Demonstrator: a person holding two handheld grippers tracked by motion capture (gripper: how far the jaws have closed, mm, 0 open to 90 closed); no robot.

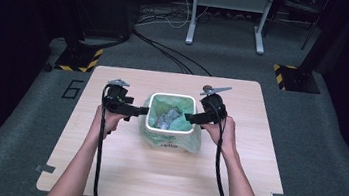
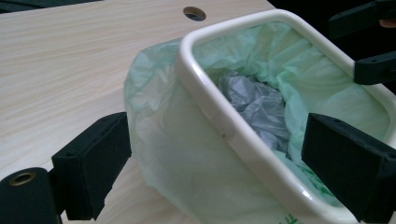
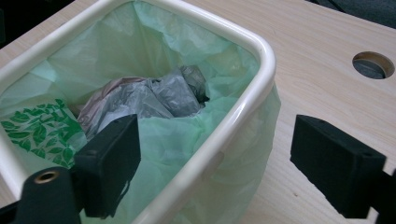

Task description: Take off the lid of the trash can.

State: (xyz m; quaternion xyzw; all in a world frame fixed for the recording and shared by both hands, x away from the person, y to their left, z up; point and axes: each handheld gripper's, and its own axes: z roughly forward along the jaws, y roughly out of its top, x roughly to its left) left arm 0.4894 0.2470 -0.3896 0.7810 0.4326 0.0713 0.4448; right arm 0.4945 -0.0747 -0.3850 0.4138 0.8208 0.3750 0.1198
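two grippers straddle the rim of a lined bin

at the left of the high view, the left gripper (image 1: 141,110) reaches in level from the person's left hand (image 1: 108,119), its tips at the left edge of the white bin (image 1: 150,106). in the left gripper view its jaws stand wide apart, one outside the wall over the draped bag, the other above the inside, with the white rim running between them; neither pad presses on anything.

the bin stands near the middle of the wooden table (image 1: 104,160), toward the far side. a pale green bag (image 1: 169,142) lines it and folds down over the outside walls, and crumpled grey plastic (image 1: 167,119) lies in the bottom.

at the right, the right gripper (image 1: 188,117), held in the right hand (image 1: 225,132), points in at the bin's right edge. in the right gripper view its jaws are also wide, one over the liner inside, the other outside above the table, the rim between them and not clamped. a round hole (image 3: 372,64) in the tabletop lies beyond.
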